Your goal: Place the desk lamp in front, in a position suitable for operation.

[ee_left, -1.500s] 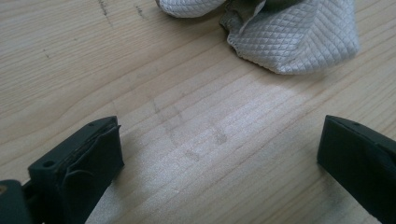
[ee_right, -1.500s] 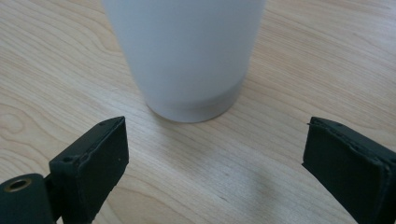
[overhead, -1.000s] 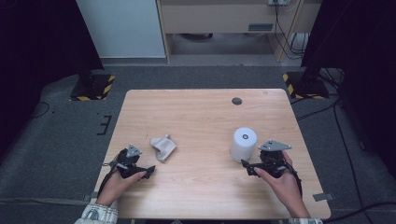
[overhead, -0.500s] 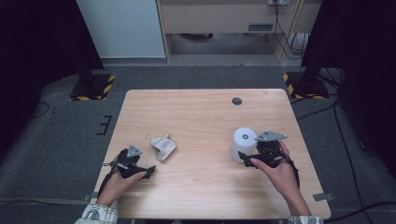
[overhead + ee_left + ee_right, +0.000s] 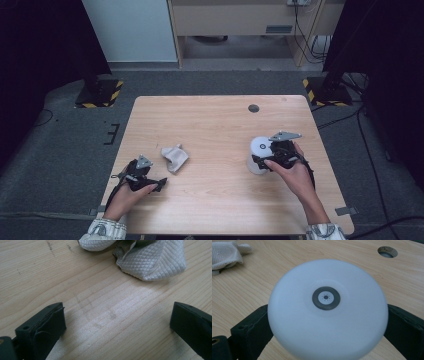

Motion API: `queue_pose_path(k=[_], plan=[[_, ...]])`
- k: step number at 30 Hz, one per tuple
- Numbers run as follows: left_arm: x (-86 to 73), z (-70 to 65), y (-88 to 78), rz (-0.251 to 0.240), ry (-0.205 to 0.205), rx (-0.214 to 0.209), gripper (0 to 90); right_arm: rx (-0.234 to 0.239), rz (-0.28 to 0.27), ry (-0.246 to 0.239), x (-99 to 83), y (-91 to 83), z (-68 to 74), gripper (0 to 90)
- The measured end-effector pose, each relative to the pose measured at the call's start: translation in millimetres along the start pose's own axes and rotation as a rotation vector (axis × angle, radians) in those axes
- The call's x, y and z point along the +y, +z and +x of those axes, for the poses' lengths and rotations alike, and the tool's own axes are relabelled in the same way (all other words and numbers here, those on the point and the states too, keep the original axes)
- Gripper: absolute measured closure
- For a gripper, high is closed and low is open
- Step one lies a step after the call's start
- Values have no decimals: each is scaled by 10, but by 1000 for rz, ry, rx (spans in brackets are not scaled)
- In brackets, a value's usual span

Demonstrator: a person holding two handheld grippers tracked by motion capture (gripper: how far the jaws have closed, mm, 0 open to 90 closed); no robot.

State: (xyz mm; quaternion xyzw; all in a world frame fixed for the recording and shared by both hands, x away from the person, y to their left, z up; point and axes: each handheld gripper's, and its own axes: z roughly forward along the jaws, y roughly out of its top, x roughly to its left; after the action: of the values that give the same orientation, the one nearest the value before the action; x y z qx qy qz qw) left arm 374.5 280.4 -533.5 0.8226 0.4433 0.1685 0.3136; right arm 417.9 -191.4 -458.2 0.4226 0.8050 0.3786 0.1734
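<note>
A white cylinder (image 5: 260, 146) with a small dark ring on its top (image 5: 326, 298) stands upright on the right half of the wooden table (image 5: 210, 125). My right gripper (image 5: 265, 155) is open, one black jaw on each side of the cylinder; the wide top hides whether the jaws touch it. A crumpled grey-white cloth (image 5: 174, 156) lies left of centre. My left gripper (image 5: 156, 181) rests low near the front left, open and empty. In the left gripper view the cloth (image 5: 152, 262) lies just beyond the jaws.
A round cable hole (image 5: 253, 108) sits in the table's far right part, also behind the cylinder in the right gripper view (image 5: 387, 251). Yellow-black striped stand feet (image 5: 100, 94) flank the table on the grey floor. Bare wood spans the middle.
My right gripper has moved forward and left, from beside the white cylinder to having its jaws around it. The left gripper and cloth have stayed put.
</note>
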Motion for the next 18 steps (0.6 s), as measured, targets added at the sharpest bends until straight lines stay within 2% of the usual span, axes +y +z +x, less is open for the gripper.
queue_pose_path(k=[10,18], plan=[[2,-6,1,0,3,-3,0,0,15,-1,33,123,10,62],[3,-9,3,0,4,-5,0,-12,-1,-24,38,104,69,90]])
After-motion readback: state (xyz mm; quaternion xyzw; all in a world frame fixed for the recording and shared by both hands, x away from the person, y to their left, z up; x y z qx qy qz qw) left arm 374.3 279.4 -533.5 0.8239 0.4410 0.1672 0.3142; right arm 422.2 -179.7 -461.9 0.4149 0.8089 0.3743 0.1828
